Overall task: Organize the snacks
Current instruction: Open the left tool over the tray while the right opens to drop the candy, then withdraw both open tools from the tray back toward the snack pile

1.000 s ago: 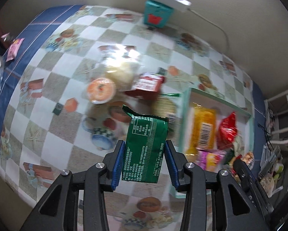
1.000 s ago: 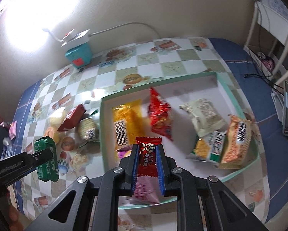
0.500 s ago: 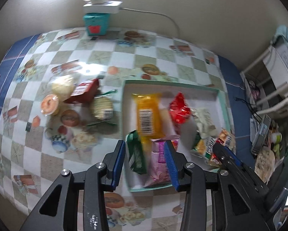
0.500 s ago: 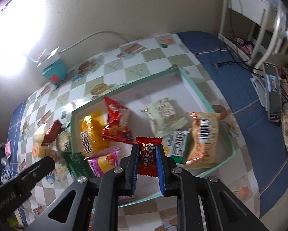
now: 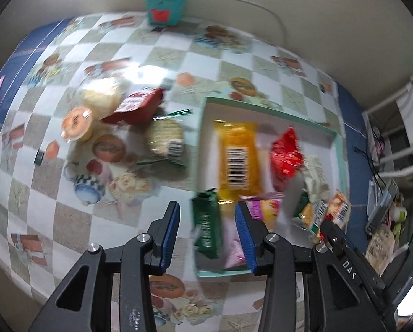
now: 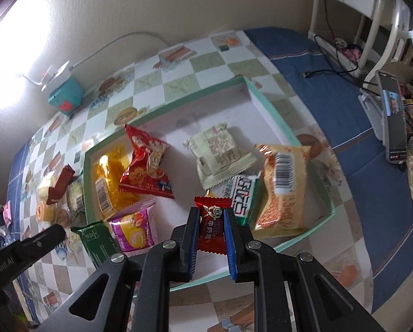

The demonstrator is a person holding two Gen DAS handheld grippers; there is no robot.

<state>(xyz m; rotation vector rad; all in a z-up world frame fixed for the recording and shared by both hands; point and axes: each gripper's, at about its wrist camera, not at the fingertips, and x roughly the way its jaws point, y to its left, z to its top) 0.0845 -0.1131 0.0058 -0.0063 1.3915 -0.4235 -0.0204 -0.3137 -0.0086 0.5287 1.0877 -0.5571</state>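
Observation:
A white tray with a green rim [image 5: 264,107] [image 6: 270,105] holds several snack packets. My left gripper [image 5: 208,232] is open above the tray's near left corner; the green packet [image 5: 206,228] [image 6: 97,239] lies between its fingers, leaning on the tray's left edge, untouched by the pads. My right gripper [image 6: 211,233] is shut on a small red candy packet [image 6: 212,228] and holds it above the tray's front part. A few snacks lie on the checkered cloth left of the tray: a dark red packet [image 5: 136,105], a round cracker pack [image 5: 165,139], an orange cup [image 5: 76,123].
In the tray lie a yellow packet [image 5: 238,157], a red packet [image 6: 145,167], a pale green one [image 6: 220,152], an orange one [image 6: 284,188] and a pink one [image 6: 133,228]. A teal box [image 5: 165,9] stands by the wall. A phone [image 6: 394,123] sits right.
My left gripper carried the green packet over to the tray, opened and let it go at the tray's left edge. My right gripper moved over the tray, still holding the red candy.

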